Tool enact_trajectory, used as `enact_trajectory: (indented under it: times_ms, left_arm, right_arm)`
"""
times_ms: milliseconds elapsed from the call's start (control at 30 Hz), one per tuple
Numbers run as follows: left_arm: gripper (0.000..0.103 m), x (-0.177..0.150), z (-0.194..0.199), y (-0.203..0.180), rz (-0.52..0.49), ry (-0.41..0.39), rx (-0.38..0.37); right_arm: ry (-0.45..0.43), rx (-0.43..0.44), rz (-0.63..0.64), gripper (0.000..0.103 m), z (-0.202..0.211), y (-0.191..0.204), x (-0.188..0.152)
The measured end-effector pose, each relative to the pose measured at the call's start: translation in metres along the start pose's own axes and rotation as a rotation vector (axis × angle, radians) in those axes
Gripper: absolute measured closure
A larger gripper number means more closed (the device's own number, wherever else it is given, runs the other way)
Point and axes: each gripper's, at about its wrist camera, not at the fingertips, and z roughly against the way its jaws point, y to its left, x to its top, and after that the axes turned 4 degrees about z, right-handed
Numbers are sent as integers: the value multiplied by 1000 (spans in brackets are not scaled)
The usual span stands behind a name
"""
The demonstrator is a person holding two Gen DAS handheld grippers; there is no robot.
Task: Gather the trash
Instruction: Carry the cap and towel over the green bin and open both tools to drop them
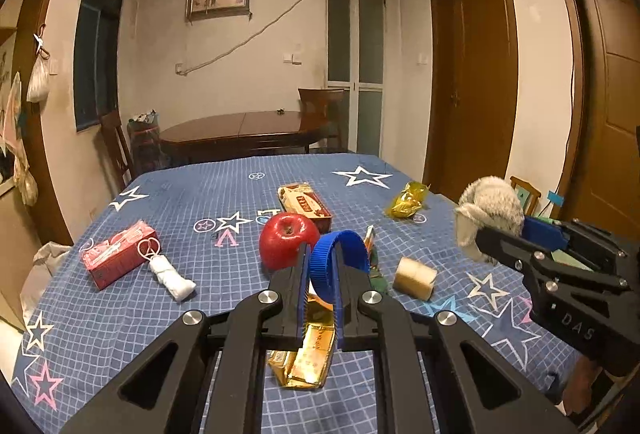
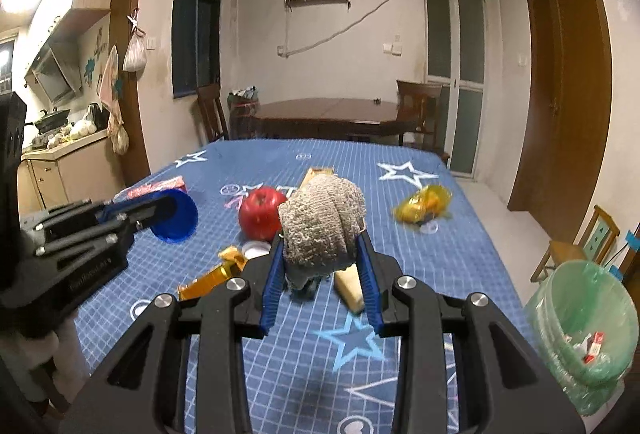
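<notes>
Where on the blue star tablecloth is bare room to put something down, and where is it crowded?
The tablecloth is bare along the far edge, beyond the yellow box and the yellow wrapper. Another bare patch lies between the red carton and the apple. The middle, around the apple and the tape roll, is crowded.

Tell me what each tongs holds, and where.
Left tongs: blue cap, pinched on its rim. Right tongs: grey rag, bunched, gripped low.
</notes>
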Motion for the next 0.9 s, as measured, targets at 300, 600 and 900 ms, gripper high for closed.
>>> enact_trajectory:
  times_ms: [300,600,900]
  left_arm:
    - [92,11,2,-8,0,-15,-18]
    - [92,27,-2,-37,-15,-29,-80]
    - [92,50,-10,-94,-63,-45,-168]
  right_arm:
    - [-10,-7,9,70,3,-1,5]
    - [-10,-55,-2,70,20,-32,8]
    - [-11,-145,-29,70,39,-79,11]
